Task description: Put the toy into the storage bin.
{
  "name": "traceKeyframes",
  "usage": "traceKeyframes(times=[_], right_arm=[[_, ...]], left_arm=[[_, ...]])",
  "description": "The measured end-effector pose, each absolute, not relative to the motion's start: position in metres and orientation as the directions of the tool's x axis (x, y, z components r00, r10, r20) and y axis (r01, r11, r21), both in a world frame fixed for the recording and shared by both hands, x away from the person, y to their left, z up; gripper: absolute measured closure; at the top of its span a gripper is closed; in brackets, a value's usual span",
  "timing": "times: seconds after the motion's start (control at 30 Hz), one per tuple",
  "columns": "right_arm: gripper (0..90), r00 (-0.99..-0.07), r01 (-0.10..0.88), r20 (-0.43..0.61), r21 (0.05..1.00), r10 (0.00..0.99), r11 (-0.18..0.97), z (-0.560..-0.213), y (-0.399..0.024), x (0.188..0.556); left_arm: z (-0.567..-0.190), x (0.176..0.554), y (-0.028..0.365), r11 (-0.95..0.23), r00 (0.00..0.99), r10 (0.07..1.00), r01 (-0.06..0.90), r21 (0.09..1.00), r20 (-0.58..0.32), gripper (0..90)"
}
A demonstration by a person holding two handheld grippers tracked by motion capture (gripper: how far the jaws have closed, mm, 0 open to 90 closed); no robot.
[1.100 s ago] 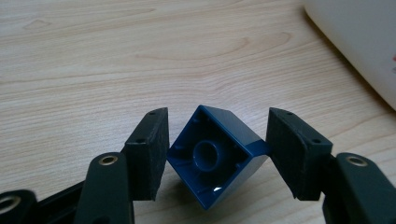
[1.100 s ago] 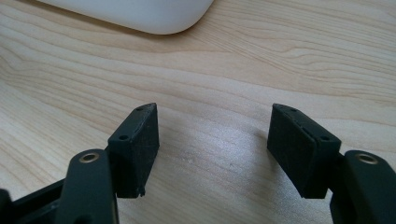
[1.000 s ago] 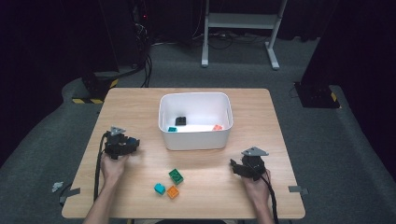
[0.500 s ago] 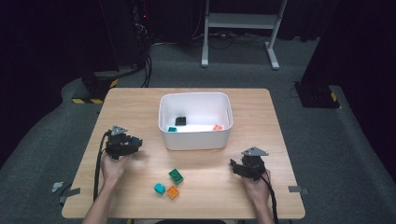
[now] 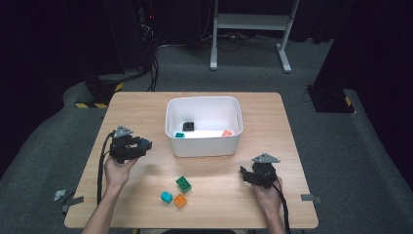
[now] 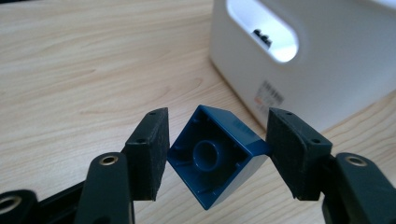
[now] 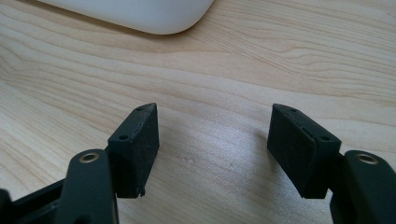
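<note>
While the right gripper (image 5: 246, 176) rests wide open and empty at the table's (image 5: 272, 117) five o'clock, the left gripper (image 6: 217, 140) at nine o'clock clamps a dark blue brick (image 6: 217, 156) cornerwise beside the white bin (image 5: 204, 146).

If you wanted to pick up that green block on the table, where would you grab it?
Probably from straight above, pads closing on two opposite flat sides of the green block. It sits studs-up and turned at an angle to the table edge, so the gripper should be turned to match. The orange block lies close on its near side.
</note>
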State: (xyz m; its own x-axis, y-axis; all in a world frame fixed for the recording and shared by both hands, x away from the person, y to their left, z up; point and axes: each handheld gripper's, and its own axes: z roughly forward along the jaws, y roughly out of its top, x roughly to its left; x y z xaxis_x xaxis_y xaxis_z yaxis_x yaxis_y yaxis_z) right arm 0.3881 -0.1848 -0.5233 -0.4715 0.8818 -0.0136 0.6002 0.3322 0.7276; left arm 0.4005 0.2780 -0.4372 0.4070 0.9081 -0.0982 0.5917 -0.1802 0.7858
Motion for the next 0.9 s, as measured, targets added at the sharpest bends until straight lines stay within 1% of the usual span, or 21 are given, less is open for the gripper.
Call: traceKeyframes(times=[0.13,0.3,0.4,0.63,0.9], right_arm=[[33.7,-0.472,0.6,-0.014,0.728,0.881,0.333,-0.523,-0.185,0.388],[33.7,-0.472,0.6,-0.014,0.728,0.882,0.332,-0.523,-0.185,0.388],[33.7,-0.472,0.6,-0.014,0.728,0.882,0.332,-0.523,-0.185,0.388],[33.2,-0.471,0.601,-0.011,0.728,0.882,0.33,-0.523,-0.185,0.388],[33.2,-0.474,0.598,-0.014,0.729,0.88,0.334,-0.523,-0.185,0.389]], left_arm=[[-0.427,0.4,0.272,-0.186,0.436,0.893,0.578,0.795,-0.109,40.6],[-0.417,0.401,0.268,-0.184,0.454,0.883,0.568,0.802,-0.119,40.6],[-0.407,0.402,0.265,-0.176,0.468,0.872,0.572,0.801,-0.142,40.6],[-0.392,0.403,0.258,-0.177,0.491,0.858,0.559,0.81,-0.152,40.6],[-0.371,0.411,0.247,-0.175,0.528,0.831,0.545,0.82,-0.174,40.7]])
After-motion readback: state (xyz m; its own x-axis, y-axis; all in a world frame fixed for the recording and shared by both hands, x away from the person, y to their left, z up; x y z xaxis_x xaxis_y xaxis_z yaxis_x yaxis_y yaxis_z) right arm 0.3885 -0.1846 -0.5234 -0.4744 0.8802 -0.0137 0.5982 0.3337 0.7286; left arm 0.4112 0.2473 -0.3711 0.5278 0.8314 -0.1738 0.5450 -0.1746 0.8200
